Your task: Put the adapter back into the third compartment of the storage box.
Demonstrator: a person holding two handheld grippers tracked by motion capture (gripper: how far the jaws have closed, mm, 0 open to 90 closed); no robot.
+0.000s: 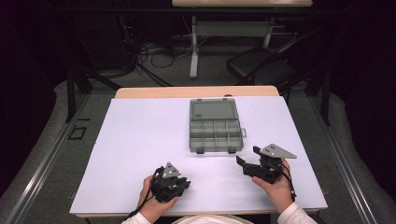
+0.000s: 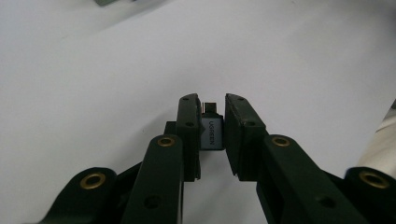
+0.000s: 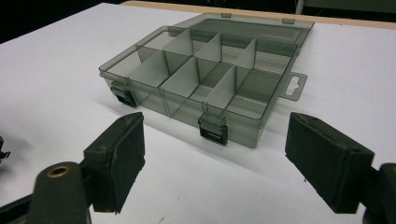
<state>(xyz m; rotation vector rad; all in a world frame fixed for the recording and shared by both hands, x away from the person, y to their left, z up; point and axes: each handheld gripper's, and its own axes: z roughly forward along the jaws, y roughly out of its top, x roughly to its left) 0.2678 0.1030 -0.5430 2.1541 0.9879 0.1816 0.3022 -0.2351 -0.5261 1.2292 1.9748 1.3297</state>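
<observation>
A white table (image 1: pixel 140 154) holds an open grey box (image 3: pixel 205 74) with empty little rooms. The right gripper (image 3: pixel 233 163) waits near it, jaws wide apart. The left gripper (image 2: pixel 212 135) is clamped on a small adapter (image 2: pixel 211 132), low over the table. I think it goes into the box next.

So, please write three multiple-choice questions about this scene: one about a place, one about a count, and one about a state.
1. Where is the organizer box relative to the two grippers?
A. nearer the person
B. farther up the table
C. on the floor

2. How many latches are on the box's front wall?
A. one
B. two
C. four

3. What is the left gripper doing?
A. gripping a small adapter
B. standing open and empty
C. holding the box lid

Answers: 1 B, the high view shows the box beyond both hands. 2 B, the right gripper view shows two. 3 A, the jaws pinch a labelled adapter.
</observation>
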